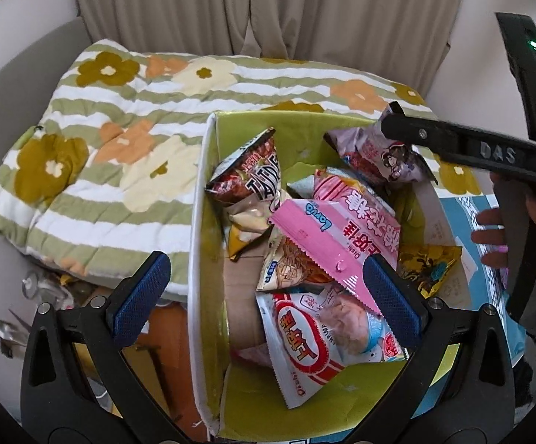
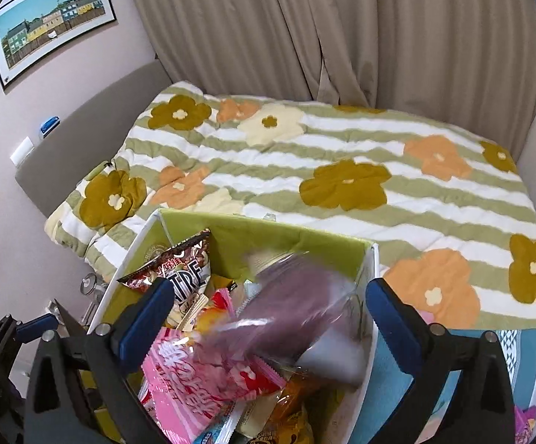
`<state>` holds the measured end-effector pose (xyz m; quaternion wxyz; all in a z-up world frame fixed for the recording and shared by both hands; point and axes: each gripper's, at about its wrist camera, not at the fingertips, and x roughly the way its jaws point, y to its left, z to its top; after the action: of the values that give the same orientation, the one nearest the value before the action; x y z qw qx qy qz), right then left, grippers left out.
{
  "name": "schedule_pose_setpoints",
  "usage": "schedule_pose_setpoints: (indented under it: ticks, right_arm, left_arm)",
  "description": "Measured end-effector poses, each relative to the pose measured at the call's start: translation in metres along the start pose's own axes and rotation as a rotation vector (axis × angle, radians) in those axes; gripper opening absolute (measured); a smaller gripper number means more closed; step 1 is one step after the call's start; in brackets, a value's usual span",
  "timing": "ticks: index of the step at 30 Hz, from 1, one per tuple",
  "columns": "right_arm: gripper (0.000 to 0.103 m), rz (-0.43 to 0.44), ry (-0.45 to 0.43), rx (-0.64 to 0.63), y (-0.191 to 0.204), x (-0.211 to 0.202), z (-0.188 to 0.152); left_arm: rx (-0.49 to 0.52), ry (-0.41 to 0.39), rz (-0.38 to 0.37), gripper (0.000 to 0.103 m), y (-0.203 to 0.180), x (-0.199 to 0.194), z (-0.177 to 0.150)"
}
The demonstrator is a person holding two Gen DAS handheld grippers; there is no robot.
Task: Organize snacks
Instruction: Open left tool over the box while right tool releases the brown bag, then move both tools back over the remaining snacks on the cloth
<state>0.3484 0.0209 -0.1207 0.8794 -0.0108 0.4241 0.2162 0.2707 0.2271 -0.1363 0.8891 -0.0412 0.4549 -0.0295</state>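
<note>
Right wrist alone shows framed picture (image 2: 51, 24)

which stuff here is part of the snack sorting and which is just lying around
Job: green box; purple snack bag; pink packet; shrimp chips bag; right gripper, open.
Lying about: floral quilt; curtain; framed picture.

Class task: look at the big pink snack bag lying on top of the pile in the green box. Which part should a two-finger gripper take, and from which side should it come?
Probably the pink snack bag by its flat zigzag-cut end seal, which sticks out free toward the left gripper. Come from above on that near side: the seal is thin and flat, while the puffy body would likely slip.
</note>
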Motion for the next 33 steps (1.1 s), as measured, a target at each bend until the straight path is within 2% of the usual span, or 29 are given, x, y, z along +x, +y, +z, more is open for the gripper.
schedule_pose_setpoints:
  ticks: [8, 18, 25, 28, 33]
  right_arm:
    - [0.103, -0.032, 0.009, -0.011, 0.004, -0.015, -0.013]
    - [0.103, -0.037, -0.070, 0.011, 0.004, -0.069, -0.016]
    - [0.103, -0.056, -0.125, 0.034, -0.031, -0.132, -0.035]
    - [0.103, -0.058, -0.147, 0.048, -0.057, -0.159, -0.050]
    - [0.103, -0.113, -0.153, 0.053, -0.109, -0.196, -0.077]
  left_arm:
    - [0.011, -0.009, -0.010, 0.103, -0.004, -0.006, 0.000]
    - [0.048, -0.059, -0.005, 0.103, -0.033, -0.038, 0.003]
    - [0.064, -0.108, -0.016, 0.103, -0.086, -0.062, 0.002]
    - [0.072, -0.124, -0.028, 0.103, -0.123, -0.068, 0.002]
    - [0.122, -0.116, -0.066, 0.103, -0.192, -0.065, -0.003]
